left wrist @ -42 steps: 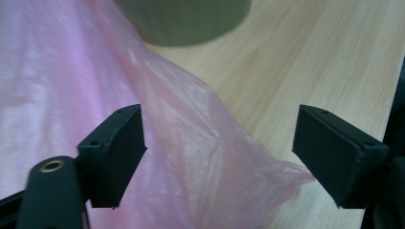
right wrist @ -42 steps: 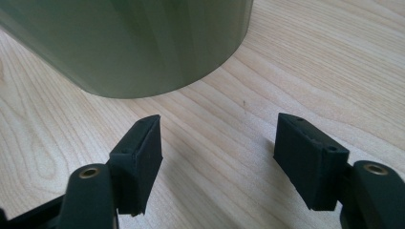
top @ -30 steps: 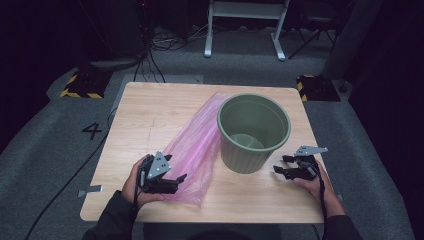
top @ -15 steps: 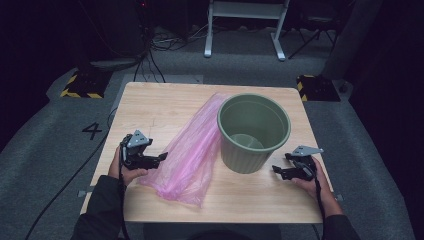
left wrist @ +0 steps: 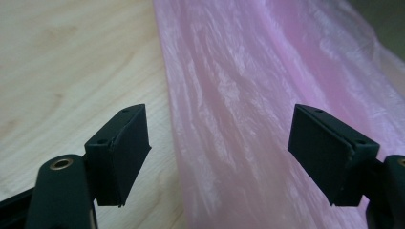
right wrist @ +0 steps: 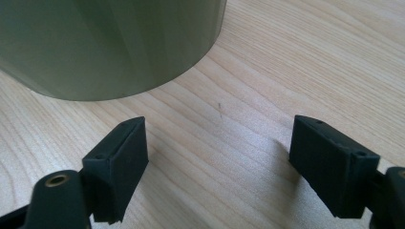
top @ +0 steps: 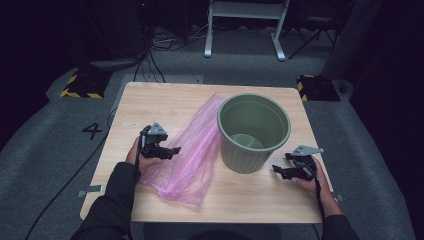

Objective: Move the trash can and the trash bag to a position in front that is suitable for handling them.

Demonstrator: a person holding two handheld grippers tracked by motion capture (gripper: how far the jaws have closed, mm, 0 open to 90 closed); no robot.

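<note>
Table (top: 150,107): a rectangular top of pale wood with rounded corners; fine grain lines are seen in both gripper views.
Bin (top: 253,131): a round, olive-green container of matte plastic, tapered toward the base and ribbed on the outside, is stood upright right of the table's middle. Its inside is seen bare down to the floor.
Bag (top: 192,150): a thin, translucent pink plastic film, creased and glossy, is laid flat in a long strip from beside the bin's far left rim to the near edge, touching the bin's left side.
Left gripper (top: 175,150): held just over the bag's left edge, pointed toward the bin. Its black jaws are spread wide; the film and bare wood are seen between the pads, which are not pressed on anything.
Right gripper (top: 276,170): held low near the bin's right base, apart from it. Its jaws have just been opening and are spread wide, with nothing but bare wood between them.
</note>
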